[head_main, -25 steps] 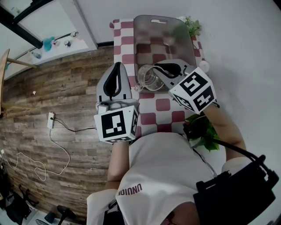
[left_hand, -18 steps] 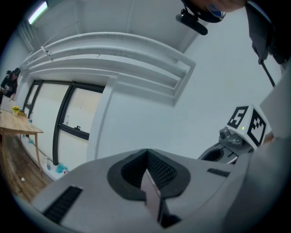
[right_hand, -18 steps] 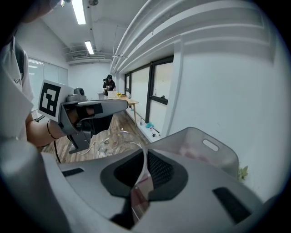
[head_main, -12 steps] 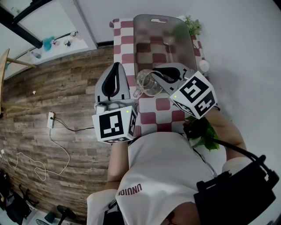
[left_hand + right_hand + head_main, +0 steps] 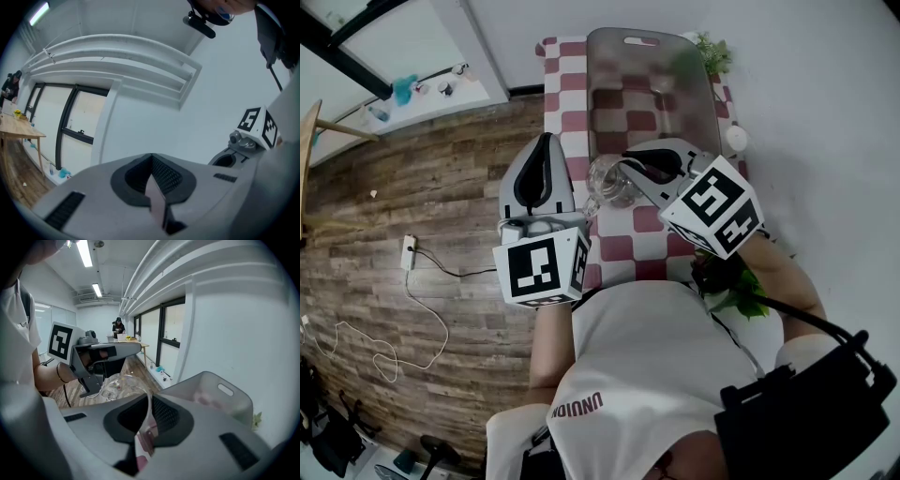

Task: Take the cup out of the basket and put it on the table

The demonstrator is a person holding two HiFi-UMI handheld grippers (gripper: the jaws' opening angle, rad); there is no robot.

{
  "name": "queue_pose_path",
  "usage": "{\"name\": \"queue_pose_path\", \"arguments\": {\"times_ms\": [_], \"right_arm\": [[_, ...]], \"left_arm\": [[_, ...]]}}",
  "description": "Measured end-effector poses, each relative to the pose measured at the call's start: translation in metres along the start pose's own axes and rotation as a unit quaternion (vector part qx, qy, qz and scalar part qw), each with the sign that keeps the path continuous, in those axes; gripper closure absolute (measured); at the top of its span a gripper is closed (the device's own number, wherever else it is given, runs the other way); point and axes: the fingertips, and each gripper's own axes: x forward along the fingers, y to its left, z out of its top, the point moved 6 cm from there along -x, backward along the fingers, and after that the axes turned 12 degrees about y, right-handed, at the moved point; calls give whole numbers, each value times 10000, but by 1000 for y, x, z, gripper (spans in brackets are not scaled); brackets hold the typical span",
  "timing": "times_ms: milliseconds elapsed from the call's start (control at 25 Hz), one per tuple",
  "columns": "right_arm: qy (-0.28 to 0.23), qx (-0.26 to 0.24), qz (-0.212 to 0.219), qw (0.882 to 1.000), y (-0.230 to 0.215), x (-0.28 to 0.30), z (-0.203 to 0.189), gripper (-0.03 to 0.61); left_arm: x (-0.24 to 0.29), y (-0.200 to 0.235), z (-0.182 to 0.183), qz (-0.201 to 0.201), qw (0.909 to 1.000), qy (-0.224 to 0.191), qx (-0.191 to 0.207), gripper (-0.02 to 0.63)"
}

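the right gripper (image 5: 633, 167) has its fingers clamped on the rim of the clear glass cup (image 5: 609, 182). the cup is outside the grey basket (image 5: 684, 94), over the checkered surface (image 5: 623, 251) on the person's side of the basket; whether it touches the surface cannot be told. the left gripper (image 5: 546, 150) is just left of the cup, fingers pressed together with nothing between them.
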Motion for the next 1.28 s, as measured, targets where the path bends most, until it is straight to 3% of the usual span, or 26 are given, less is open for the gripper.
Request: {"name": "queue_pose_path", "arguments": {"times_ms": [1280], "right_arm": [[336, -107, 463, 9983, 53, 13, -17, 538]], "left_arm": [[-41, 3, -9, 58, 9999, 82, -3, 603]]}}
